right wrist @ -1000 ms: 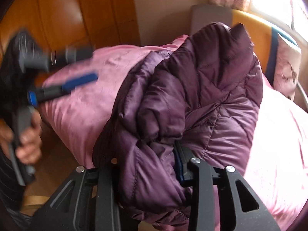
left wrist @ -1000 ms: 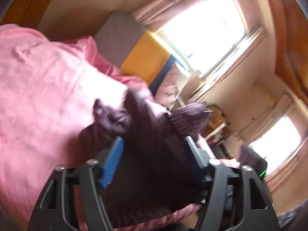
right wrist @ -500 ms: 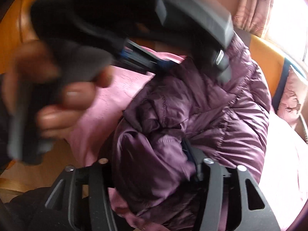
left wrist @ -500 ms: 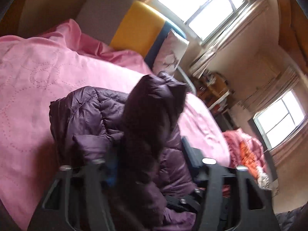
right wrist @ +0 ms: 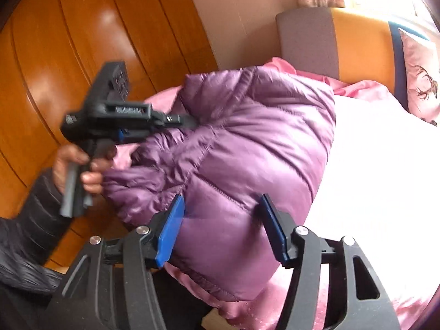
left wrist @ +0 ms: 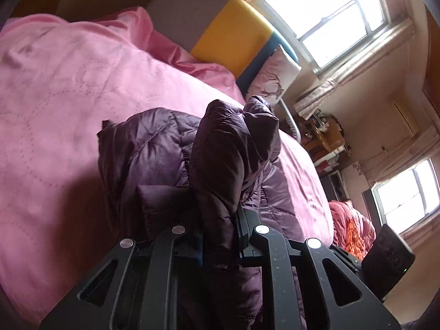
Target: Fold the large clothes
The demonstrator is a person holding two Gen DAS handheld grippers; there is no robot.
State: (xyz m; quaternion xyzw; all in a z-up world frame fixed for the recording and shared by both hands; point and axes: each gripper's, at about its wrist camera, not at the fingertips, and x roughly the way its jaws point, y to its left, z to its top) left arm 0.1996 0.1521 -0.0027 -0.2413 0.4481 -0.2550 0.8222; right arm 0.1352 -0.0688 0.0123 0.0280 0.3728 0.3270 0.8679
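Jacket position: the purple puffer jacket [right wrist: 247, 165] lies bunched on the pink bedspread [left wrist: 68, 96], filling the centre of the right wrist view and the lower centre of the left wrist view.
Key relation: the bundle sits straight ahead of the right claw [right wrist: 222, 228], its long axis running from lower centre up toward the upper left of that frame; the left claw [left wrist: 220, 236] is the one actually on it, at the bundle's left end.
Left claw: clenched on a raised fold of the jacket, which stands up between its jaws in the middle of the left wrist view.
Right claw: released, jaws spread wide, the blue pads [right wrist: 170, 233] either side of the jacket's near edge; contact cannot be told.
Left hand [right wrist: 79, 170]: at the left edge of the right wrist view, gripping its handle.
Judgement: the right claw probably needs to close on the near edge before the next fold.
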